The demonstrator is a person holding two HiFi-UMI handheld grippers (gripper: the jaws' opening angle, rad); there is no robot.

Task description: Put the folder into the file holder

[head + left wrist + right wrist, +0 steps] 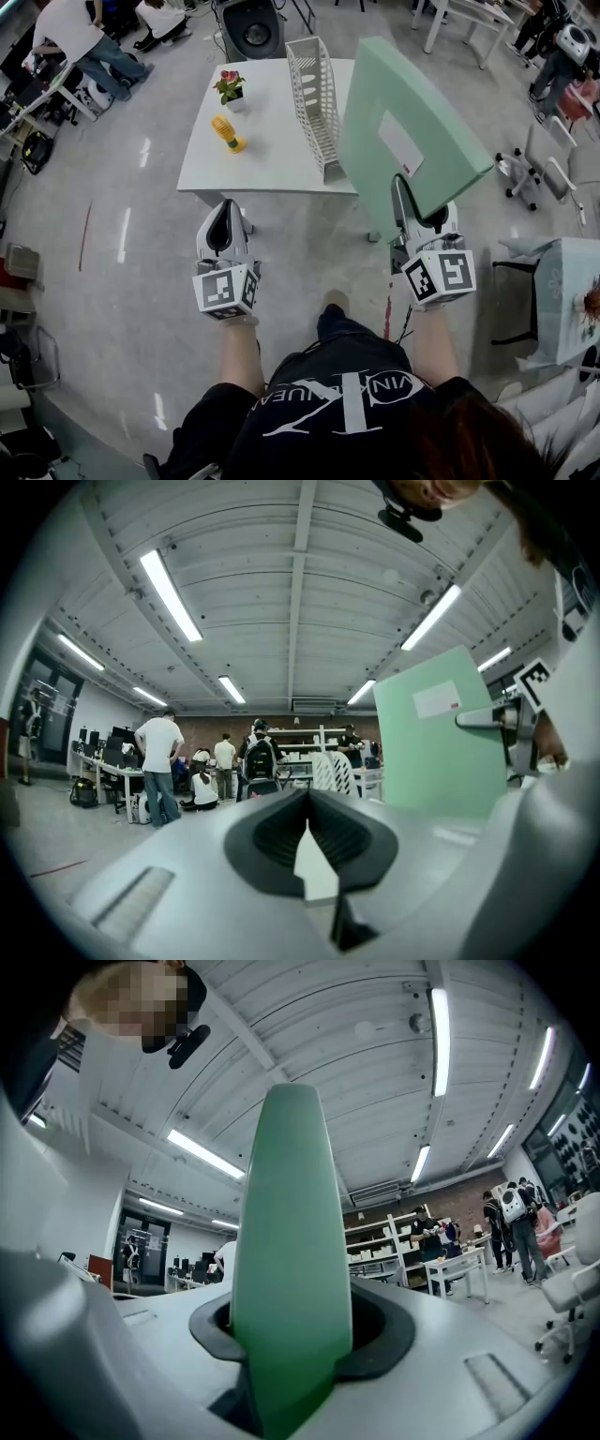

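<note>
A large pale green folder [412,131] with a white label stands tilted in the air over the right end of the white table [272,155]. My right gripper [417,211] is shut on its lower edge; in the right gripper view the folder [291,1241] rises edge-on from between the pads of this gripper [291,1335]. The white slatted file holder [317,103] stands upright on the table just left of the folder. My left gripper [222,214] hangs before the table's near edge, shut and holding nothing. From the left gripper [307,803] I see the folder [436,742] at right and the holder [330,771] far off.
A small potted flower [230,87] and a yellow object [227,134] sit on the table's left half. A black round device [253,28] stands behind the table. An office chair [539,164] and a cloth-covered table [562,291] are at right. People work at desks at far left.
</note>
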